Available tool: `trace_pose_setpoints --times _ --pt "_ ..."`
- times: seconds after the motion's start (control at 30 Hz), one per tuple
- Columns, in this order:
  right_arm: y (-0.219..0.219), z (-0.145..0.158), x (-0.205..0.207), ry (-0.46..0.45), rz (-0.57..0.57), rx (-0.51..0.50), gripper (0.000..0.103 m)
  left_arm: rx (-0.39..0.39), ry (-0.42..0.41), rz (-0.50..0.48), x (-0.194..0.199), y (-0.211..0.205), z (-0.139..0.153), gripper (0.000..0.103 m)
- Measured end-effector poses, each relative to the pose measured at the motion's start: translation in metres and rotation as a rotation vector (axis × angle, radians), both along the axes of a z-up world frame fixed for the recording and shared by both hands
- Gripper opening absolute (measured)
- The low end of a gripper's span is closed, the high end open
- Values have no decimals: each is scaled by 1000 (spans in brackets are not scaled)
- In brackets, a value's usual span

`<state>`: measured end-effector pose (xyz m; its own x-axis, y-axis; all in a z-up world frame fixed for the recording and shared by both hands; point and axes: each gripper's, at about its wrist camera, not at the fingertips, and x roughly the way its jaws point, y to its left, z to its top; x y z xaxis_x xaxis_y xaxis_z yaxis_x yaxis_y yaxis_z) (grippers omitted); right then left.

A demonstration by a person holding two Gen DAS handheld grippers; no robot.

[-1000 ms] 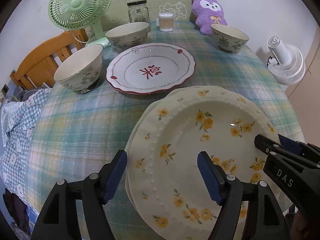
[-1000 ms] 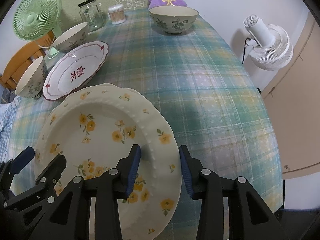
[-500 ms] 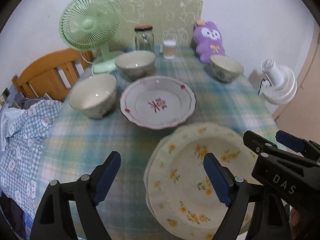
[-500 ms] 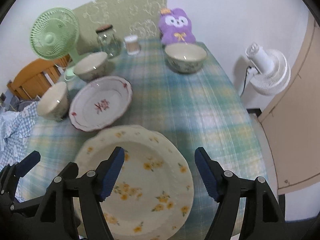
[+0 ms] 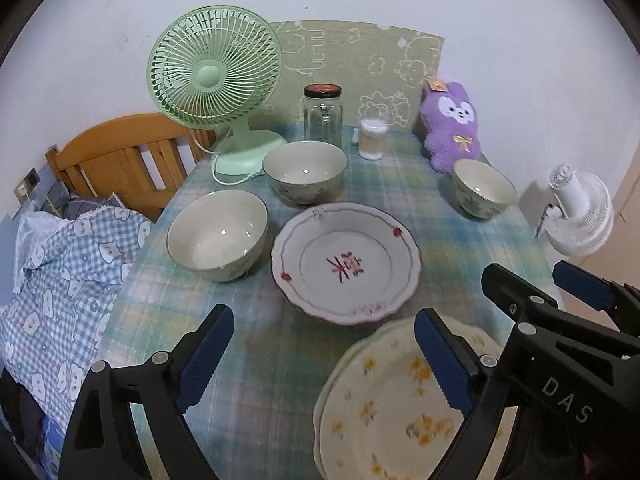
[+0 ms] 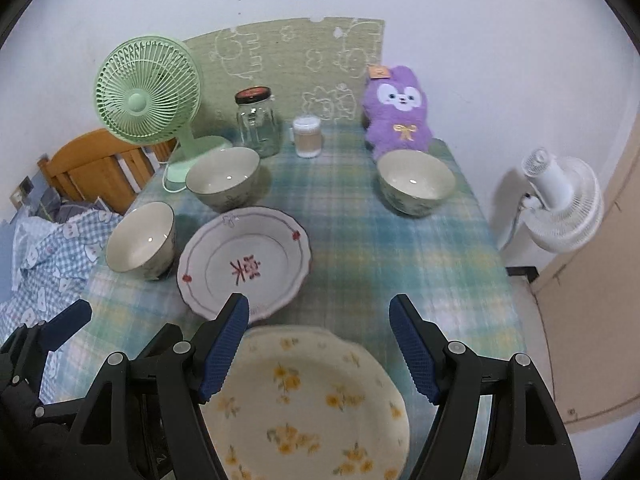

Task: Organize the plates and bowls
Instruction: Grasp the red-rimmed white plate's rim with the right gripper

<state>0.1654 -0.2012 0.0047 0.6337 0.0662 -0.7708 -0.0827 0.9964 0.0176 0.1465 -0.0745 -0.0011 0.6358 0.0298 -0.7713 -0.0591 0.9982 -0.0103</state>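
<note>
The bench (image 5: 516, 240), under a blue-green plaid cloth, carries everything, with a mint-green desk fan (image 5: 214, 80) standing at its far left corner. Nearest me lies a stack of cream scalloped plates with yellow flowers (image 6: 312, 400), nothing on the top one; I cannot count how many lie beneath. Just beyond it sits a white scalloped soup plate with a red character in its well (image 5: 346, 262), bare as well. Three pale ceramic bowls with a leaf pattern stand apart: one left of the soup plate (image 5: 218, 236), one behind it (image 5: 305, 170), one off to the far right (image 6: 416, 182); all three look empty. At the back a purple plush rabbit (image 6: 398, 112) leans beside a clear glass jar with a dark lid (image 5: 322, 114), seemingly empty, and a small clear tub of cotton swabs (image 5: 373, 138). The left tool (image 5: 322, 352) hangs above the cloth, its jaws opening with nothing between them; the right tool (image 6: 320, 340) hovers over the flowered stack, spread wide and gripping nothing.
</note>
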Motion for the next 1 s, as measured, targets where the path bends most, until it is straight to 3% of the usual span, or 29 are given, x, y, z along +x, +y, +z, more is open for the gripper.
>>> trace_pose_setpoints --times 0.53,0.6,0.87,1.0 --pt "13 -41 100 40 127 5 76 -17 48 158 72 9 -41 90" --pt "16 -51 112 59 148 17 76 -17 72 186 81 10 -50 83" --pt "30 -88 141 115 207 -1 76 -34 175 293 99 19 -93 72" --pt "35 -103 153 138 219 -11 75 -17 199 301 104 21 -108 69"
